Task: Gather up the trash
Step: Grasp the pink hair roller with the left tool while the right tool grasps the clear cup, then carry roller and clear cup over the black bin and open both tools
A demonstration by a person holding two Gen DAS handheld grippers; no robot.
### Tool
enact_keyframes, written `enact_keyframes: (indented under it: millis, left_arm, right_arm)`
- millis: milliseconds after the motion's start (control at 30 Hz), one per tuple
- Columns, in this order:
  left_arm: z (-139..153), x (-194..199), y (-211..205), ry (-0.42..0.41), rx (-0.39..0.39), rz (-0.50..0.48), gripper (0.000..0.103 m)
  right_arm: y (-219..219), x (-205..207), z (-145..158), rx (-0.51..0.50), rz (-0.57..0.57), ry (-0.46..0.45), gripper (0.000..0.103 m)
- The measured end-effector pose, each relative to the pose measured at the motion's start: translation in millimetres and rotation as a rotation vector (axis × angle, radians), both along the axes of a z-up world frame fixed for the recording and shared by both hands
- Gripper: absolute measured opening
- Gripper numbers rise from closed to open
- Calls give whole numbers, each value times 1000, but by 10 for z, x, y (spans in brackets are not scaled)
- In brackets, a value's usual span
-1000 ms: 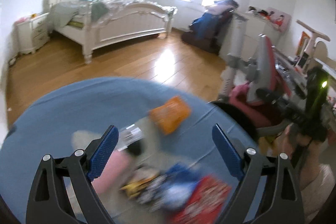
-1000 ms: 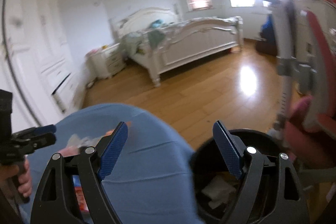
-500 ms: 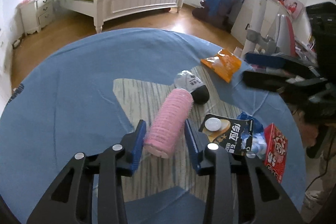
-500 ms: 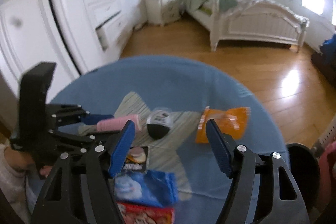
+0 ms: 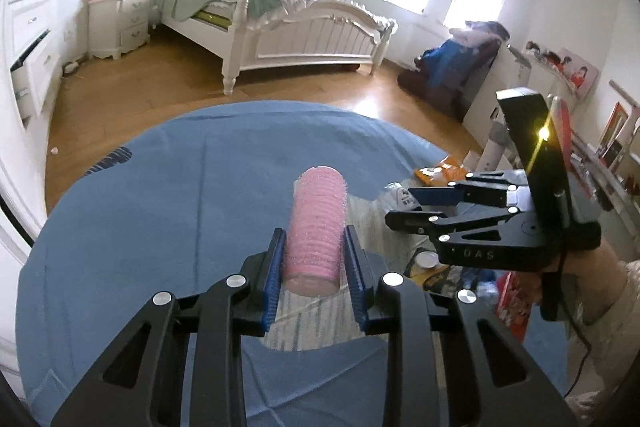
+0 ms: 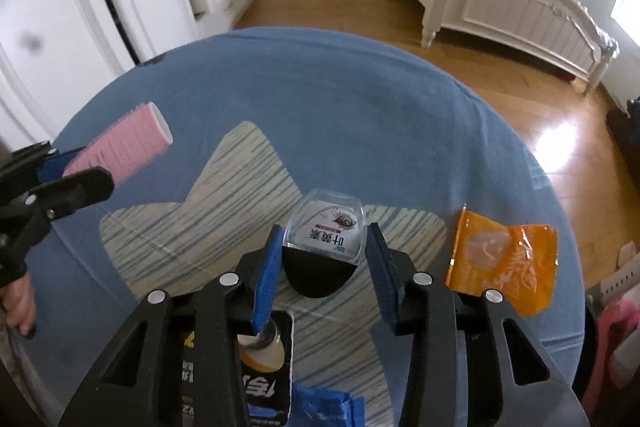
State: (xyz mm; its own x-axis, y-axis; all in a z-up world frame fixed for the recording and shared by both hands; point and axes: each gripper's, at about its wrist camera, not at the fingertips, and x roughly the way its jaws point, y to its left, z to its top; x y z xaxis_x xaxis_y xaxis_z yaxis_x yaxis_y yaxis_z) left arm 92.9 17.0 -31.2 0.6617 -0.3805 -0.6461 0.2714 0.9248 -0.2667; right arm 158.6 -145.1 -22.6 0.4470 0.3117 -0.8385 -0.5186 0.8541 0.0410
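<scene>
- The left gripper (image 5: 314, 263), whose jaws have just been closing, clamps one pink ribbed roller (image 5: 318, 227), lifted off the round blue table (image 5: 160, 211).
- The right gripper (image 6: 324, 267), jaws just narrowing, brackets one clear-and-black bottle (image 6: 326, 243) lying on the table; whether the pads press it is unclear.
- One orange wrapper (image 6: 502, 259) lies right of the bottle; a black packet (image 6: 268, 379) and blue packet (image 6: 324, 409) lie nearer the camera.

You can read "DAS" on the right gripper (image 5: 404, 207); the clear-and-black container (image 6: 324, 247) carries a white label with Chinese characters, seen upside down, roughly 叶黄素
</scene>
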Motion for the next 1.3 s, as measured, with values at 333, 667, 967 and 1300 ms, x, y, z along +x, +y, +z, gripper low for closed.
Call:
enact_keyframes:
  millis: [333,667,967,1300]
  left_arm:
    - [459,-94,-464,-111,-39,-75,29]
    - [760,-81,-1490,-191,-50,-238,29]
    - [748,-65,-2316,-189,-78,-372,29]
    - [484,135,-3020,-102,-109,-483,29]
  right_arm:
    - [-993,-889,913,311,-202,-421,42]
    - [-2406,-1513,1137,309,-495,-649,42]
    - [-3326,-1636,888,262,-672,-672,42]
    - [-3777,-1557,516,244,-766,-620,42]
